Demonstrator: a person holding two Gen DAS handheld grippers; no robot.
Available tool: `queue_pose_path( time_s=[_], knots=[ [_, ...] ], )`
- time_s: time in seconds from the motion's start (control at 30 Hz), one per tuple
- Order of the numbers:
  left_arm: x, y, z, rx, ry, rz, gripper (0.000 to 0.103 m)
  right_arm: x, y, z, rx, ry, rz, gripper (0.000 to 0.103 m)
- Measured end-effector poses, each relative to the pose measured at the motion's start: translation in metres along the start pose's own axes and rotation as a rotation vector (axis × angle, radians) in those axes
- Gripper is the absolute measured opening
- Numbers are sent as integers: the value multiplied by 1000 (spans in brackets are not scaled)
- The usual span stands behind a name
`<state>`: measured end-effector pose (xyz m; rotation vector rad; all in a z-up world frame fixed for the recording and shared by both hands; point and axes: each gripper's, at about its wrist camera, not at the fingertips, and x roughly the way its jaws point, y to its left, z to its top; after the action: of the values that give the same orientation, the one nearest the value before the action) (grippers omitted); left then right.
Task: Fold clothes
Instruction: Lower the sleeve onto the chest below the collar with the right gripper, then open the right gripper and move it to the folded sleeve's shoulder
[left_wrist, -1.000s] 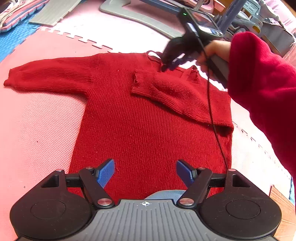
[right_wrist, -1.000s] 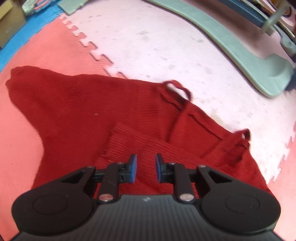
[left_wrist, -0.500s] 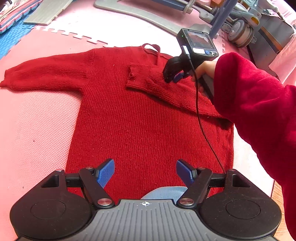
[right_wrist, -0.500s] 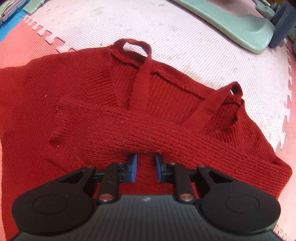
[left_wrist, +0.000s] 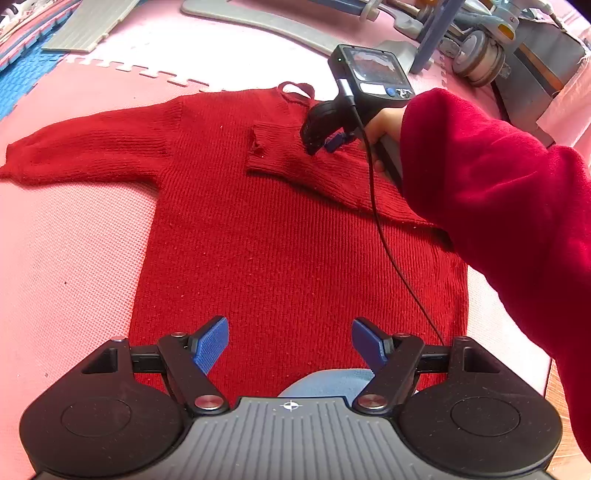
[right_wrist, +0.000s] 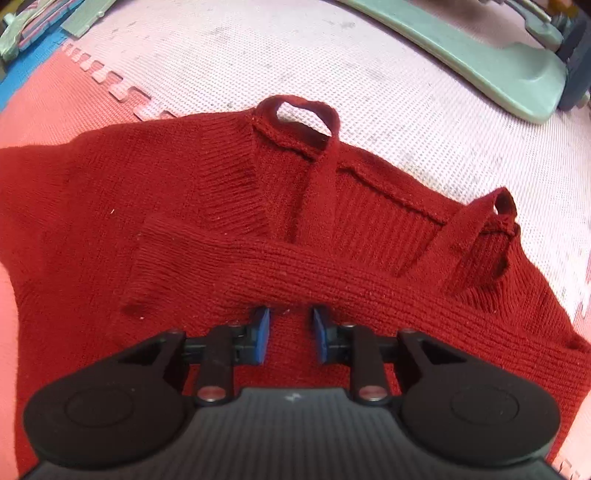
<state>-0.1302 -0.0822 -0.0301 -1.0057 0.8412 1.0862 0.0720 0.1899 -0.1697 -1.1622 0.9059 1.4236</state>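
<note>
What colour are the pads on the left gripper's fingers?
Blue pads on black arms, clearest in the left wrist view.

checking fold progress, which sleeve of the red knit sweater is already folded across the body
The sleeve under the right gripper: that folded sleeve lies across the red knit sweater's chest. The other sleeve lies stretched out flat on the pink foam mat.
</note>
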Motion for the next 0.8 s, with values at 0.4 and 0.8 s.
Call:
queue_pose_path(
  time_s=[0.4,0.8],
  knots=[
    [1,-5,-2,12,7,-1,76,-5,6,6,12,-23,39,29],
    [0,-8,-4,11,6,-3,76,-10,18,-42,1,-22,108,30]
  ],
)
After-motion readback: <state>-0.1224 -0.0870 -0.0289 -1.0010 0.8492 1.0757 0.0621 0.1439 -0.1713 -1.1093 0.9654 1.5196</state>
